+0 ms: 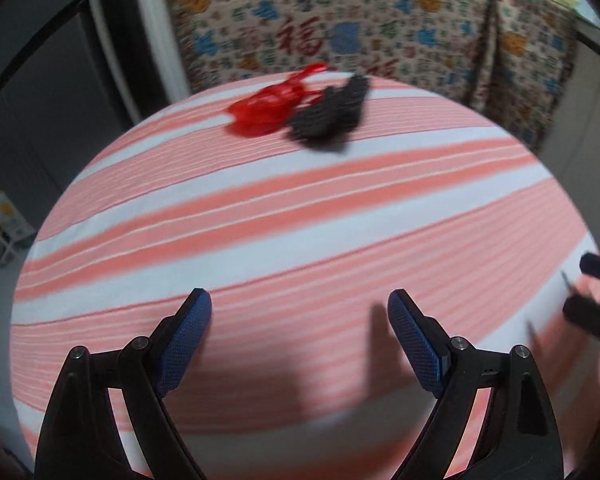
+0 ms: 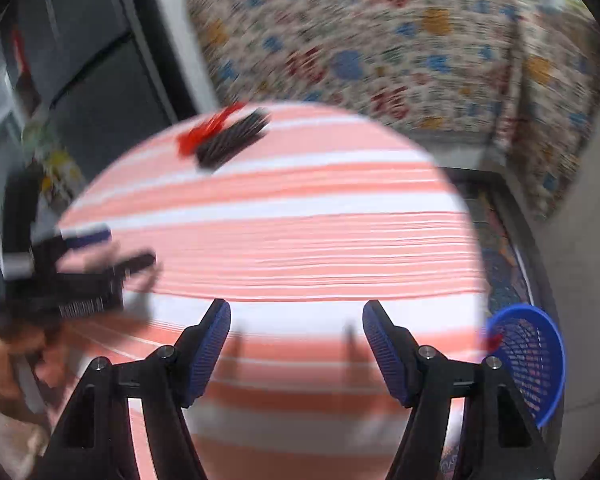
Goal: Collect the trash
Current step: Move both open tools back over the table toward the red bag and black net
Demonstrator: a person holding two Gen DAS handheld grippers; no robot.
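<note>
A crumpled red plastic bag [image 1: 270, 106] and a crumpled black bag [image 1: 332, 112] lie side by side, touching, at the far side of the round table with a pink-and-white striped cloth [image 1: 300, 208]. Both also show, blurred, in the right wrist view: the red bag [image 2: 204, 132] and the black bag [image 2: 234, 142]. My left gripper [image 1: 300, 308] is open and empty over the near part of the table. My right gripper [image 2: 296, 316] is open and empty over the near edge. The left gripper also shows at the left of the right wrist view [image 2: 112, 248].
A blue mesh basket [image 2: 532, 360] stands on the floor right of the table with a bit of red in it. A chair or sofa draped in patterned cloth [image 1: 360, 20] stands behind the table. A dark cabinet [image 2: 92, 60] is at the back left.
</note>
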